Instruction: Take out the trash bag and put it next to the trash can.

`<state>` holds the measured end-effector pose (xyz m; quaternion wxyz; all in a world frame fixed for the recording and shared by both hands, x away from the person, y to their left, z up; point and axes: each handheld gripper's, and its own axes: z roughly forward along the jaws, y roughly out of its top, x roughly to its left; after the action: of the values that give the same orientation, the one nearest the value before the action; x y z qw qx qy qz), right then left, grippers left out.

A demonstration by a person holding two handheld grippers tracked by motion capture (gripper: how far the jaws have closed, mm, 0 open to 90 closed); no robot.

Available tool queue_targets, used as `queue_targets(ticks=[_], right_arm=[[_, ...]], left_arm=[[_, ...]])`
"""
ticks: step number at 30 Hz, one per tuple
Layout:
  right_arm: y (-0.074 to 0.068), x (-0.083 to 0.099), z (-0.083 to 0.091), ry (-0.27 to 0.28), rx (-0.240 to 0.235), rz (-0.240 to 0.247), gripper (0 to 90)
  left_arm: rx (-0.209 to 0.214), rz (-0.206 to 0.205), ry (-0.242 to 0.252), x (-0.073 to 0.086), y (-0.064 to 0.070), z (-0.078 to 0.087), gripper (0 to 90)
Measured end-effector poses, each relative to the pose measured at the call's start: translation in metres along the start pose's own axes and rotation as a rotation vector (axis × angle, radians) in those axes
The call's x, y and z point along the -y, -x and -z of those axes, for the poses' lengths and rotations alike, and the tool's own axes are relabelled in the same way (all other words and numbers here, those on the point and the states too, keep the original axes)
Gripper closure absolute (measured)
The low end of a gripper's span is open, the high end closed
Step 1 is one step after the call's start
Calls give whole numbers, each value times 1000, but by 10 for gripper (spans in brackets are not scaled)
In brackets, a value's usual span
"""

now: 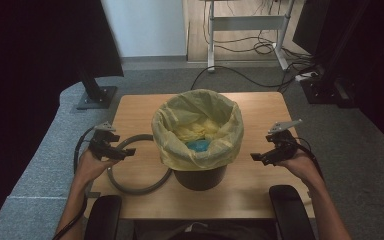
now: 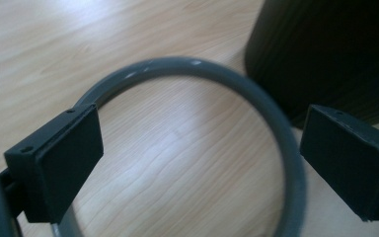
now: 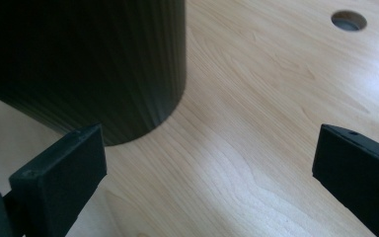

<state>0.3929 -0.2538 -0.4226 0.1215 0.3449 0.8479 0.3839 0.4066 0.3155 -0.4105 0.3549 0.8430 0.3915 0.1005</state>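
A black bin (image 1: 200, 177) lined with a yellow bag (image 1: 198, 129) stands mid-table, with something blue (image 1: 198, 145) inside. A grey ring (image 1: 135, 187) lies flat on the table to its left, touching the bin's base. My left gripper (image 1: 125, 152) hovers over the ring's near-left part, open and empty. In the left gripper view, the ring (image 2: 227, 79) arcs between the spread jaws, with the bin's dark wall (image 2: 335, 54) at the upper right. My right gripper (image 1: 258, 157) is held right of the bin, open and empty. The bin wall (image 3: 94, 59) shows in the right gripper view.
The wooden table (image 1: 260, 190) has a round cable hole (image 3: 348, 20). Two black armrests (image 1: 102, 215) sit at its near edge. A desk frame (image 1: 247, 25) and cables lie on the floor behind, and a dark stand base (image 1: 96, 95) sits at the far left.
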Motion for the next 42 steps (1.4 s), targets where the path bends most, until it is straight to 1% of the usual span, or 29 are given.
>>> queue_targets(ticks=[7, 12, 14, 16, 21, 23, 25, 27, 30, 33, 35, 37, 39, 42], right_arm=[[-9, -22, 20, 20, -41, 31, 0], [-19, -38, 34, 35, -68, 58, 1], [-22, -44, 38, 32, -86, 61, 1], [-25, -49, 42, 34, -90, 75, 1], [-31, -62, 54, 57, -117, 92, 1], [-33, -67, 58, 65, -125, 96, 1], [-37, -72, 61, 67, -136, 108, 1], [-41, -78, 63, 66, -143, 123, 1], [-49, -87, 65, 70, -162, 147, 1], [-56, -96, 67, 73, -171, 170, 1], [-61, -102, 68, 80, -183, 183, 1], [-66, -108, 68, 79, -201, 195, 1], [-71, -113, 66, 78, -214, 205, 1], [-80, -120, 63, 72, -241, 236, 2]], left_arm=[[42, -56, 7, -22, 16, 15, 37], [67, -93, 10, -36, 27, 26, 41], [81, -106, 16, -42, 31, 32, 42], [89, -121, 25, -47, 36, 38, 42], [89, -161, 42, -62, 47, 54, 44], [104, -175, 50, -68, 52, 59, 45], [109, -192, 59, -73, 58, 64, 45], [127, -207, 66, -79, 64, 68, 46], [135, -241, 65, -88, 74, 73, 48], [151, -274, 65, -98, 85, 77, 48], [178, -290, 69, -104, 92, 78, 50], [206, -304, 73, -109, 99, 77, 57], [219, -328, 68, -113, 107, 75, 59], [237, -361, 57, -118, 120, 70, 62]])
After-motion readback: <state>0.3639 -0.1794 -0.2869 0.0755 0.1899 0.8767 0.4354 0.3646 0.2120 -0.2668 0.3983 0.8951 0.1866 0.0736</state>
